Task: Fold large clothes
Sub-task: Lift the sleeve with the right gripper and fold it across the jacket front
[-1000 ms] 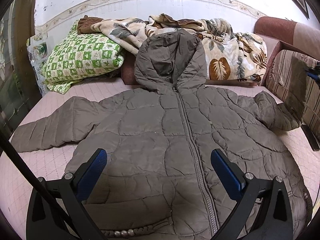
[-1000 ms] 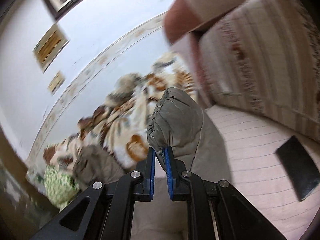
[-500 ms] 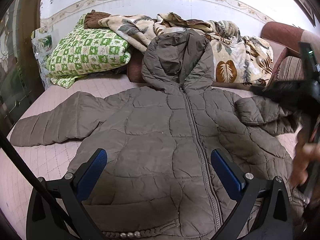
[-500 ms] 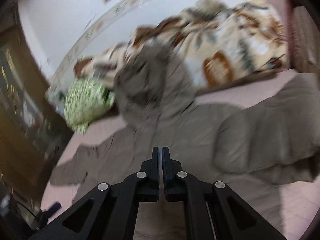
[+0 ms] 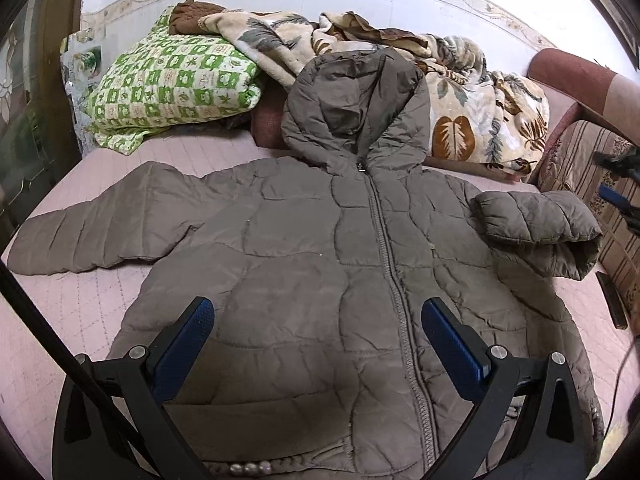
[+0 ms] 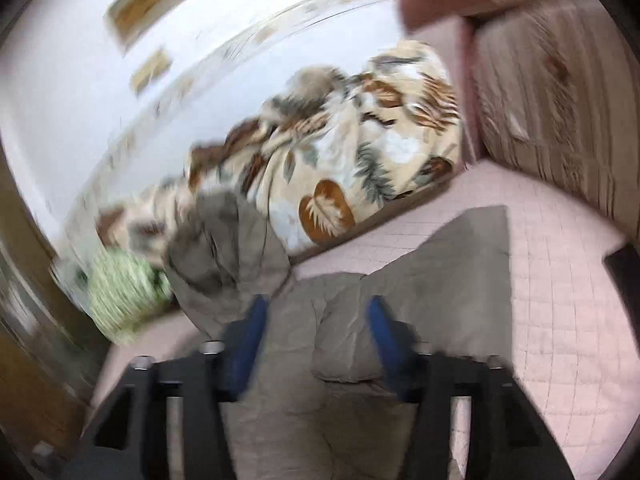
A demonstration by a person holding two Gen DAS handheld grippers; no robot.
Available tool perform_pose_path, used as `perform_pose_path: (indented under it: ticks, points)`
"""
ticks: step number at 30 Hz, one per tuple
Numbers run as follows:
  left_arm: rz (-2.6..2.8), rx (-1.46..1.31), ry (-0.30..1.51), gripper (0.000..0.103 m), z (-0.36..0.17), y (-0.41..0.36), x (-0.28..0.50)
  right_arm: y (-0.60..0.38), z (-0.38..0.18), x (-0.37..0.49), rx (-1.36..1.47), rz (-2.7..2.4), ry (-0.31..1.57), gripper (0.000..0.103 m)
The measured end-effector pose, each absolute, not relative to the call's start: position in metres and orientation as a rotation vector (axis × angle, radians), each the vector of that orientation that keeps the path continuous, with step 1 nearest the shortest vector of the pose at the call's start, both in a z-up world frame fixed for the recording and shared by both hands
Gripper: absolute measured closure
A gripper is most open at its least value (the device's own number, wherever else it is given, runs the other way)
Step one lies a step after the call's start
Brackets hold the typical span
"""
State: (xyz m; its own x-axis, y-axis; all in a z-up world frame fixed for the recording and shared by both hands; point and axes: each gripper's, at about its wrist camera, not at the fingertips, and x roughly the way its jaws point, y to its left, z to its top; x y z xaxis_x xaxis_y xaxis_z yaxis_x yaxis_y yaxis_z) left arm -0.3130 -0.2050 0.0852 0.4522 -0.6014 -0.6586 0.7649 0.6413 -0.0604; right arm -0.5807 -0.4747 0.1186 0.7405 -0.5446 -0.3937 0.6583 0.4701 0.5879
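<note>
The left gripper [image 5: 316, 344] hovered over the lower front of the jacket [image 5: 320, 280] with its blue pads spread wide and nothing pinched between them, the fabric lying flat beneath. The right gripper [image 6: 316, 320] was in the act of opening, its blurred blue pads standing apart above the jacket's shoulder area; grey cloth showed in the gap under them, but the pads did not press on it. In the left wrist view that same gripper appeared only as a dark sliver with a blue pad at the right edge of the frame, clear of the garment. The grey quilted jacket lay face up, zipped, across the middle of the bed [image 5: 72, 320], whose pink quilted cover showed around it. Its hem reached toward the near edge of the bed, where a row of small beads sat on the trim. Its hood [image 5: 356, 108] was propped against the bedding at the far edge. One sleeve [image 5: 100, 232] stretched out flat toward the bed's left edge, while the other sleeve [image 5: 536, 224] was folded inward, its cuff resting on the jacket's chest near the right edge. Along the far edge lay a leaf-print blanket [image 5: 480, 108] and, toward the far left corner, a green-and-white checked pillow [image 5: 172, 88]. A striped cushion [image 5: 600, 184] stood at the bed's right edge.
</note>
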Motion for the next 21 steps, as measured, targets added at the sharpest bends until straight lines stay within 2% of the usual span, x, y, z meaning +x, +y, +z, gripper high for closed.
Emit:
perform_pose_path:
  ticks: [3, 8, 16, 17, 18, 19, 21]
  points:
    - [-0.851, 0.286, 0.704, 0.000, 0.081, -0.213, -0.319, -0.479, 0.103, -0.585, 0.875, -0.677, 0.181, 0.040]
    - [-0.851, 0.304, 0.704, 0.000, 0.077, -0.218, -0.327, -0.480, 0.042, -0.562, 1.108, -0.599, 0.257, 0.040]
    - [-0.856, 0.319, 0.683, 0.000, 0.078, -0.220, -0.326, -0.512, 0.014, -0.556, 1.157, -0.741, 0.230, 0.040]
    - [-0.857, 0.318, 0.685, 0.000, 0.078, -0.220, -0.324, -0.516, 0.010, -0.553, 1.160, -0.734, 0.215, 0.048]
    - [-0.856, 0.317, 0.685, 0.000, 0.078, -0.219, -0.323, -0.518, 0.010, -0.548, 1.147, -0.739, 0.217, 0.077]
    - [-0.854, 0.316, 0.684, 0.000, 0.078, -0.217, -0.322, -0.519, 0.011, -0.542, 1.123, -0.752, 0.229, 0.089]
    - [-0.849, 0.303, 0.682, 0.000, 0.081, -0.212, -0.317, -0.514, 0.019, -0.536, 1.085, -0.742, 0.222, 0.091]
